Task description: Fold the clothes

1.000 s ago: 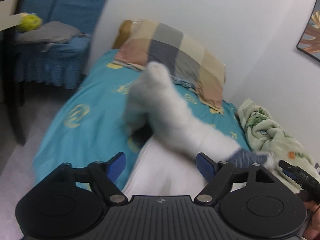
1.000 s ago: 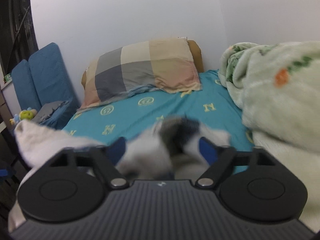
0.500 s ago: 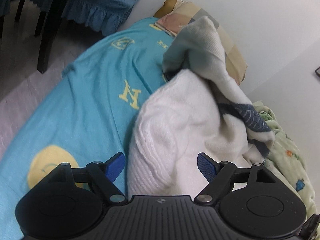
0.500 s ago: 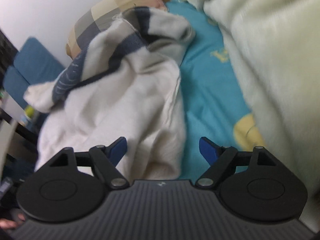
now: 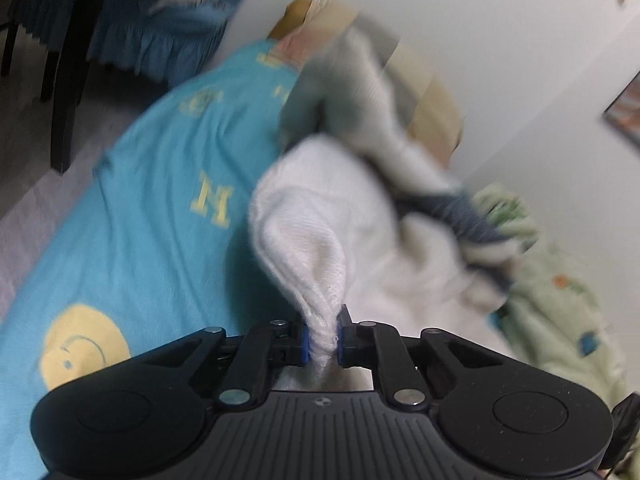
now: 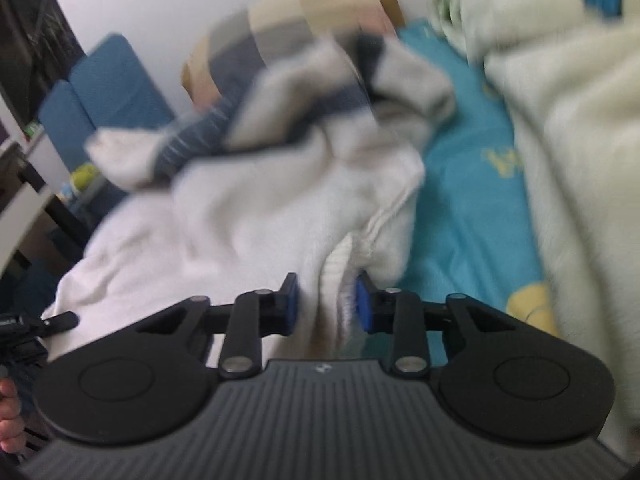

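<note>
A white knit sweater (image 5: 320, 216) with dark blue bands lies bunched on the turquoise bed sheet (image 5: 152, 184). My left gripper (image 5: 321, 340) is shut on a pinched fold of its white hem. In the right wrist view the sweater (image 6: 256, 200) lies crumpled ahead, its blue-striped part on top. My right gripper (image 6: 326, 304) is closed on the ribbed hem edge, with the cloth filling the gap between the blue pads (image 6: 362, 300). Both views are motion-blurred.
A checked pillow (image 6: 304, 20) lies at the bed's head against the white wall. A pale green fleece blanket (image 6: 560, 120) is piled along the right side. A blue chair (image 5: 132, 28) and a dark table leg (image 5: 68, 80) stand left of the bed.
Both grippers were open half a second ago and have closed on the sweater's hem. The sweater, flung through the air a second ago, now lies bunched on the bed.
</note>
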`<state>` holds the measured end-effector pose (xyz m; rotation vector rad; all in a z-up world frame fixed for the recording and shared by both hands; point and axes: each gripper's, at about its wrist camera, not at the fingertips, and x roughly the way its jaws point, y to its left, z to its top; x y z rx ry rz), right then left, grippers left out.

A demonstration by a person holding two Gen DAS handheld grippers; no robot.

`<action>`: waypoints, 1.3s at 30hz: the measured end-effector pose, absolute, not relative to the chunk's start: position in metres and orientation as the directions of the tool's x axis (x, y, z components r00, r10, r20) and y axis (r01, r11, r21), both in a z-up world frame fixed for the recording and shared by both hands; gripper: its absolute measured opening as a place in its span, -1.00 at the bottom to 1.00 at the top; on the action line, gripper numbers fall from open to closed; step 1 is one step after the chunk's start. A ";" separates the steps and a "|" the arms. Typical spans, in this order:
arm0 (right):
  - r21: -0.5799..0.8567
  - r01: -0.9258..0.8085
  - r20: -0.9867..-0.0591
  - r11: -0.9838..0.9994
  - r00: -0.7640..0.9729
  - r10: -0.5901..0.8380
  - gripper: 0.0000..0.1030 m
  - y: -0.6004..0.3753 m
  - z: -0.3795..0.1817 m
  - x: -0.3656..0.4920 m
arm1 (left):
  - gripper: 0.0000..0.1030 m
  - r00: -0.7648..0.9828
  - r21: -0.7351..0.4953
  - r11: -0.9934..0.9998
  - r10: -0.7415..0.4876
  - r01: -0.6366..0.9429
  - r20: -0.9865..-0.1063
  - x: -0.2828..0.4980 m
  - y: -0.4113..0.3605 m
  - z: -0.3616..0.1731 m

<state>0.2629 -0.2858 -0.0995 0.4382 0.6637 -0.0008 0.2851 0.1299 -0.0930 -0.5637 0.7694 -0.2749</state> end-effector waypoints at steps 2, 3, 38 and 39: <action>0.382 0.107 -0.575 0.918 0.805 0.145 -0.42 -0.284 -0.075 0.248 | -0.79 0.717 -0.589 0.807 -0.439 0.048 -0.542 0.266 0.138 -0.066; 0.367 0.089 -0.578 0.926 0.802 0.152 -0.42 -0.282 -0.064 0.240 | -0.80 0.723 -0.598 0.800 -0.442 0.051 -0.530 0.256 0.142 -0.055; 0.224 -0.049 -0.630 0.973 0.754 0.183 0.51 -0.264 -0.021 0.110 | 0.46 0.743 -0.390 0.919 -0.300 0.058 -0.598 0.072 0.164 -0.004; 0.226 -0.065 -0.617 0.972 0.763 0.194 0.51 -0.263 -0.018 0.119 | 0.46 0.754 -0.386 0.920 -0.298 0.064 -0.585 0.081 0.163 -0.001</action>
